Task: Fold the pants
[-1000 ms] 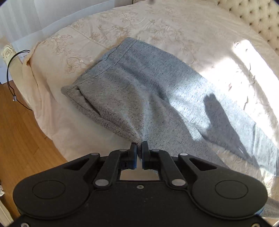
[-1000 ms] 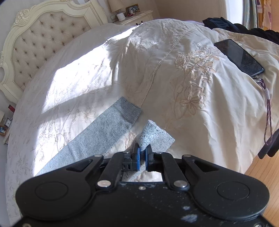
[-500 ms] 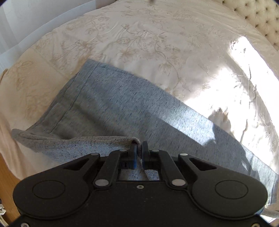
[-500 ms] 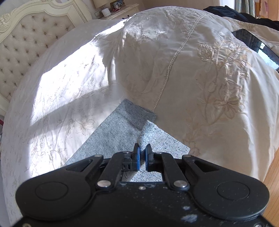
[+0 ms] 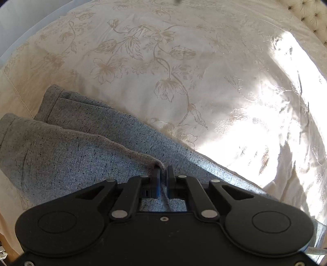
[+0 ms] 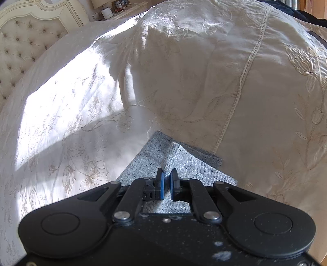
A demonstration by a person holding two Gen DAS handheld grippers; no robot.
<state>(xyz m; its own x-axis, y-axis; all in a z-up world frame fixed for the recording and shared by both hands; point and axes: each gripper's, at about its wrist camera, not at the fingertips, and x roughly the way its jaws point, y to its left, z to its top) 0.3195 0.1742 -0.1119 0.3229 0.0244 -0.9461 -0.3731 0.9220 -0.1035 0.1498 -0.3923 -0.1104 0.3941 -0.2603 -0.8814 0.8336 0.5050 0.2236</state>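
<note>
Left gripper [image 5: 162,174] is pinched nearly closed on a fold edge of the pants [image 5: 85,157], the grey knit bunching between its pads. In the left wrist view that held edge runs away to the gripper's left, forming an upper layer lifted over a lower one; the waistband [image 5: 51,102] of the lower layer shows ahead and to the left. Beyond the fingertips lies the bedspread [image 5: 163,61], cream with embroidered flowers, sunlit to the right. A corner of the headboard [image 5: 310,18] sits far ahead on the right.

Right gripper [image 6: 167,180], in the right wrist view, is likewise clamped narrow on grey cloth: one leg cuff [image 6: 177,155] rises as a ridge between its pads. Just ahead, the other cuff [image 6: 157,143] lies flat on the bedspread, its far corner tucked against a raised hump of bedding. The headboard is far ahead on the left.

As I judge it, the lengthwise fold, one leg onto the other, is under way: both ends of the upper half are held but not yet laid down and aligned. Setting it flat, squaring the edges, and the crosswise folds all remain.
</note>
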